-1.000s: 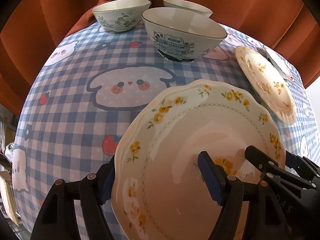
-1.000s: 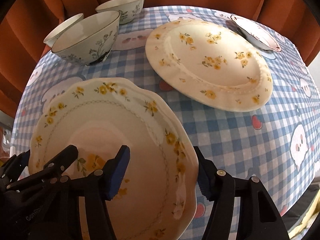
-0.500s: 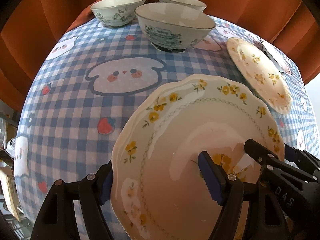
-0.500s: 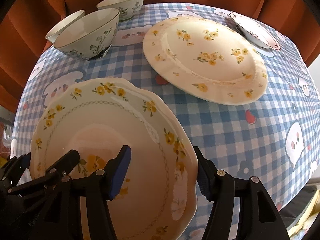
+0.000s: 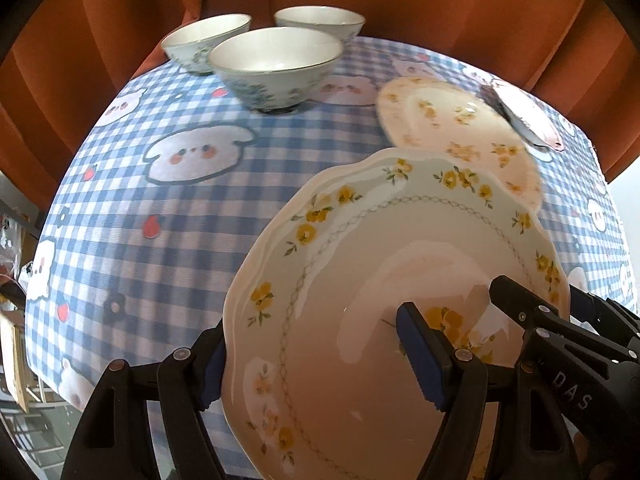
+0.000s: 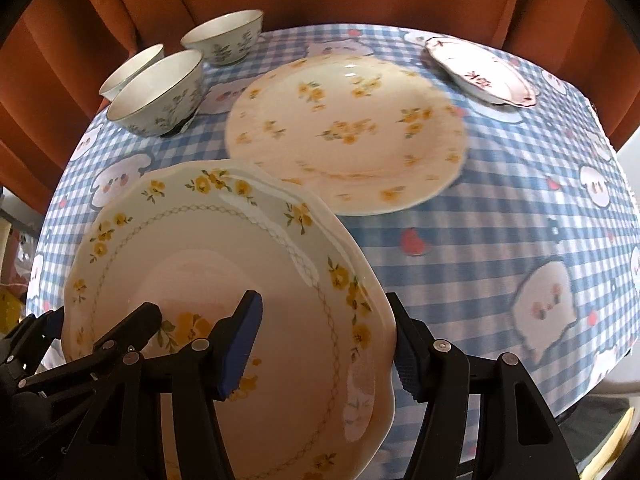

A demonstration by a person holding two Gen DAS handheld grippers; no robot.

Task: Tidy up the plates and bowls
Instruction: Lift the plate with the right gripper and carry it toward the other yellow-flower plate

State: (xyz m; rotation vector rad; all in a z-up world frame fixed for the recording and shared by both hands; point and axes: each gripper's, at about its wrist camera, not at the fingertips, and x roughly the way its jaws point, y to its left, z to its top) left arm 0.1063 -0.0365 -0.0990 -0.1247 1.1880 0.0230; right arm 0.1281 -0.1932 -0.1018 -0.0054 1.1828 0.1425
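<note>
Both grippers hold one scalloped cream plate with yellow flowers (image 5: 360,280) (image 6: 208,264) above the checked table. My left gripper (image 5: 316,360) is shut on its left rim; my right gripper (image 6: 324,356) is shut on its right rim. Each gripper shows in the other's view. A larger round cream plate with yellow flowers (image 6: 344,132) (image 5: 452,128) lies on the table just beyond. A small white dish with pink rim and red marks (image 6: 480,72) (image 5: 528,116) sits at the far right. Three floral bowls (image 5: 276,64) (image 6: 160,92) stand at the far left.
The round table has a blue-and-white checked cloth with cartoon animals (image 5: 192,152) (image 6: 520,208). An orange curtain (image 5: 400,0) hangs close behind it. The table edge drops off at the right (image 6: 624,360) and the left (image 5: 36,320).
The held plate has risen and moved forward and right towards the large round plate. Its far rim now overlaps that plate in both views. The bowls look farther away.
</note>
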